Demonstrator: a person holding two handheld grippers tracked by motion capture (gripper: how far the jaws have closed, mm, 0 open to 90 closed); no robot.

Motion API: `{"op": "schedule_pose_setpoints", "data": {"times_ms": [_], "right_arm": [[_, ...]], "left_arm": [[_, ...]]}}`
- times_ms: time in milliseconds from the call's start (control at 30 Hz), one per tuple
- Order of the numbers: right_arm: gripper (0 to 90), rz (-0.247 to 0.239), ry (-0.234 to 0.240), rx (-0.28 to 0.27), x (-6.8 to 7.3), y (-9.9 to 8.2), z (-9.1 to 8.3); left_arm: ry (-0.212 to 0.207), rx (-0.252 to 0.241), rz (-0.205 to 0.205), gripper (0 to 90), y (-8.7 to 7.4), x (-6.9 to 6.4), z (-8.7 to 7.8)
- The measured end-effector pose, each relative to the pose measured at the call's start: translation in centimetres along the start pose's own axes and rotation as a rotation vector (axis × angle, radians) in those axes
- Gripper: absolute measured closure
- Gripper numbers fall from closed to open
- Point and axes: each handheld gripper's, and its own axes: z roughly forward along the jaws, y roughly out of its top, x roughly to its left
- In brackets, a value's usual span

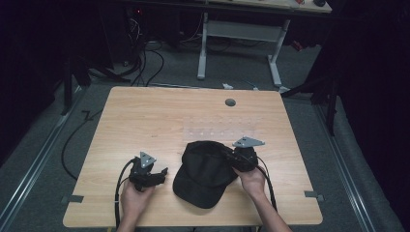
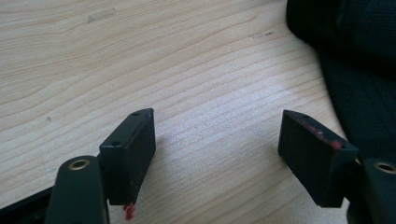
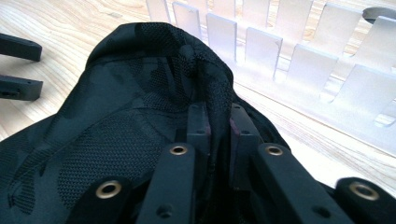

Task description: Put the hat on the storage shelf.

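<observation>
A pale wood-grain table (image 1: 145, 116) stands on grey carpet in a dark room, with cables on the floor and a white-legged desk (image 1: 241, 29) behind. On the table lies 1 black cap (image 1: 205, 174), near the front edge, beside 1 clear slotted rack (image 3: 299, 56). There are 2 grippers. The left gripper (image 2: 217, 140) hovers with jaws spread wide over bare wood just beside the cap. The right gripper (image 3: 218, 135) pinches a fold of the cap's fabric.

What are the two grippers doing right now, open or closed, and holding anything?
Left gripper: open, empty, jaws wide apart over bare table beside the cap.
Right gripper: shut on a fold of the black cap.
</observation>
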Motion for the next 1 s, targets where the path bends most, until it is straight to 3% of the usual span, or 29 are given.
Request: {"op": "schedule_pose_setpoints", "data": {"times_ms": [433,1000], "right_arm": [[84.8,0.029,0.022,-0.010,-0.1,0.0,-0.8],[85.0,-0.003,0.045,-0.085,-0.5,0.2,-3.7]], "left_arm": [[0.009,-0.006,-0.003,28.3,0.0,-0.1,0.1],[-0.001,0.013,-0.009,23.6,0.0,-0.2,0.1]]}}
